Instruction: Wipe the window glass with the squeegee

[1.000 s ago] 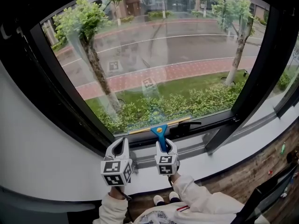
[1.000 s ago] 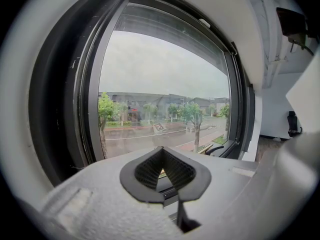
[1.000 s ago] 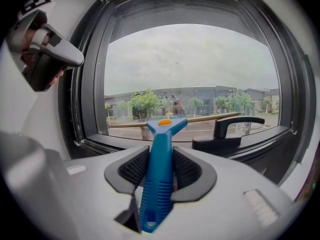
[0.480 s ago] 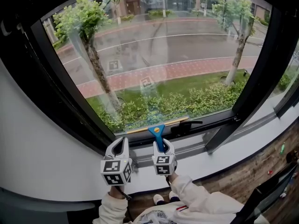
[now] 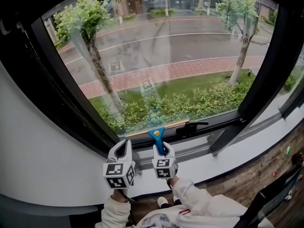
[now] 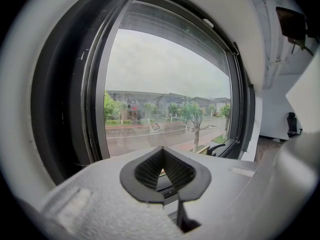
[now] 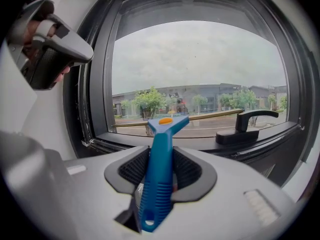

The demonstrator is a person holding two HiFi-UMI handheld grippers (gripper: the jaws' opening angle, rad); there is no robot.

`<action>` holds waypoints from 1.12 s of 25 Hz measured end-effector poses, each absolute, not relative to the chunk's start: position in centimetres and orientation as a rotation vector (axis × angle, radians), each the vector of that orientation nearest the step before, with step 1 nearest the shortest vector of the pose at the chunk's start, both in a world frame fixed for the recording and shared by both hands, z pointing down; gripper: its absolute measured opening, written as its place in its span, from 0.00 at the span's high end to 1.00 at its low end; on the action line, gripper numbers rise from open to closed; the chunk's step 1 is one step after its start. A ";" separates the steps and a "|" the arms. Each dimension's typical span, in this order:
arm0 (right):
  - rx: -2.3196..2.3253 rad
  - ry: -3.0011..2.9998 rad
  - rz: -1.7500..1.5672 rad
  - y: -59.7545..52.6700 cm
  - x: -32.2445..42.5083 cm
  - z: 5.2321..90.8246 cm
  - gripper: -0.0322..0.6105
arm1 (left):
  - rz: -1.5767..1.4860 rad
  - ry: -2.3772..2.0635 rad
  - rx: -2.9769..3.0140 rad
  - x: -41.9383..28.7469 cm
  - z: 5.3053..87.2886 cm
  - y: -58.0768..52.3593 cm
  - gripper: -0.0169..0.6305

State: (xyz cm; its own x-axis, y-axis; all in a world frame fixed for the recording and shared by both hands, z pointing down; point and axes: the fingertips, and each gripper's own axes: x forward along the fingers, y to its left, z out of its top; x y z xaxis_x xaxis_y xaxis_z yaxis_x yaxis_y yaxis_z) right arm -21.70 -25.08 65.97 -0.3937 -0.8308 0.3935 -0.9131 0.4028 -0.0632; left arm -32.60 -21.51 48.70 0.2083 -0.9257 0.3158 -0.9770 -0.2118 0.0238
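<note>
**Squeegee blade laid along the bottom edge of the glass**

At the left, the dark window frame (image 5: 61,103) is seen rising at a slant from the white wall (image 5: 42,146). Just inside it, the left gripper (image 5: 122,148) is held upright below the lower frame rail, apart from the glass. In the left gripper view its jaws (image 6: 162,171) are shown brought together at the tips, with nothing caught between the ribbed pads; only a sliver of the rail is visible through the hollow behind them.

Just beside it, to the right, the right gripper (image 5: 161,155) is held at the same height. Its jaws are pressed onto the blue handle of the squeegee (image 5: 158,139), which is gripped low on its ribbed part (image 7: 157,184) and stands nearly upright, tilted slightly. An orange dot is carried on the squeegee's head. Its long pale blade (image 7: 200,116) is laid across the bottom of the window glass (image 5: 166,56), close above the lower rail. The left gripper (image 7: 50,49) is caught at the upper left of the right gripper view.

Further right, a black window handle (image 5: 192,126) is seen lying on the rail, just beyond the blade's end. Wet road, brick path, hedges and trees are visible through the glass.
</note>
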 end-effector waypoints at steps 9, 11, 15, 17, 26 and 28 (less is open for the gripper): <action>1.499 -2.357 0.387 -24.7 -23.0 67.2 0.72 | 0.354 -1.818 2.239 -34.6 49.4 -21.1 0.97; 1.500 -2.358 0.391 -24.8 -23.1 67.3 0.72 | 0.353 -1.818 2.233 -35.0 49.6 -21.0 0.97; 1.501 -2.362 0.384 -24.9 -23.5 67.4 0.72 | 0.349 -1.810 2.234 -35.2 49.9 -21.2 0.97; 1.507 -2.356 0.378 -24.9 -23.3 67.5 0.72 | 0.350 -1.793 2.246 -34.9 50.0 -21.3 0.97; 1.606 -2.398 0.338 -24.4 -22.8 63.5 0.72 | 0.321 -1.754 2.278 -35.0 50.2 -20.9 0.97; 1.622 -2.411 0.335 -24.2 -22.6 62.3 0.72 | 0.302 -1.752 2.279 -35.1 50.2 -20.5 0.97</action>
State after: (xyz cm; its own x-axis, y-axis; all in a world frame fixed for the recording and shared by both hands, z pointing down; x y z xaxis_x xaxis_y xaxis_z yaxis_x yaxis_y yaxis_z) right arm -22.58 -24.18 62.26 -0.3685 -0.8790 0.3026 -0.9282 0.3660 -0.0673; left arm -35.08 -20.52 50.22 0.2554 -0.9147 0.3131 -0.9668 -0.2456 0.0711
